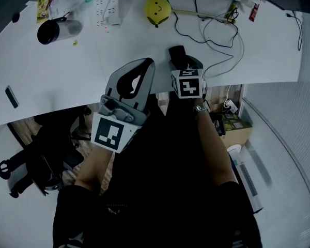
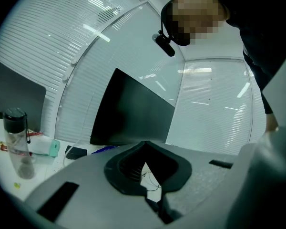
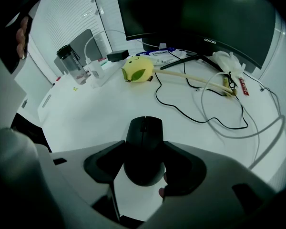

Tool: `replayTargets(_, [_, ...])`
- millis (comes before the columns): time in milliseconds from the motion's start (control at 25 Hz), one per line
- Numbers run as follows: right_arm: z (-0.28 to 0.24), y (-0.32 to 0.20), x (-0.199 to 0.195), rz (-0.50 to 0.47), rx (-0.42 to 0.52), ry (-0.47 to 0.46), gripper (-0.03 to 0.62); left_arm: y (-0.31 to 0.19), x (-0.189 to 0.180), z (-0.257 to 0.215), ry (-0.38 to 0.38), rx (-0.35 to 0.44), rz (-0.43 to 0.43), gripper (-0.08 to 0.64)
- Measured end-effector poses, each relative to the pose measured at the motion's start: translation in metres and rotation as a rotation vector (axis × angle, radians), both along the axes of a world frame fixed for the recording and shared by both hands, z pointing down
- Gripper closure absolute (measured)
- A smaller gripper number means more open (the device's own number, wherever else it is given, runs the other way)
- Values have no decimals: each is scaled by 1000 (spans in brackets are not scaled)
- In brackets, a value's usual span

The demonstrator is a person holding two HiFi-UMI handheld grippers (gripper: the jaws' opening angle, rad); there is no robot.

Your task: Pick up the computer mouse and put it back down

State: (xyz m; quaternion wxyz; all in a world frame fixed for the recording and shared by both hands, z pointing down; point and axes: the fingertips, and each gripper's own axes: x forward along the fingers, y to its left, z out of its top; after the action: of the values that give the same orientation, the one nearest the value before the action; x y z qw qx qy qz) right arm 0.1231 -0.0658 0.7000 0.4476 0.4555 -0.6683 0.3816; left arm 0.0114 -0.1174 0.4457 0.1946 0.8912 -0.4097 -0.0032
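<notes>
A black computer mouse (image 1: 176,52) (image 3: 144,132) is near the front edge of the white desk (image 1: 67,76). My right gripper (image 1: 185,64) (image 3: 144,148) is shut on it, one jaw pressing each side. I cannot tell whether the mouse rests on the desk or hangs just above it. My left gripper (image 1: 146,62) (image 2: 144,145) is beside it to the left, over the desk's front edge. It is shut with nothing in it and tilts up toward the dark monitor (image 2: 128,111).
A yellow lemon-shaped toy (image 1: 157,8) (image 3: 136,69), a white power strip (image 1: 109,9) and a clear bottle with a black cap (image 1: 58,30) lie at the back. Loose cables (image 1: 217,35) (image 3: 219,104) run right of the mouse. An office chair (image 1: 36,159) stands below left.
</notes>
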Motion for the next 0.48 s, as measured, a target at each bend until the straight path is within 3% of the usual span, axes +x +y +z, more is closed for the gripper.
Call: replayTargets(480, [-11, 0, 2, 11, 12, -37, 344, 9, 9, -6, -9, 8, 13, 552])
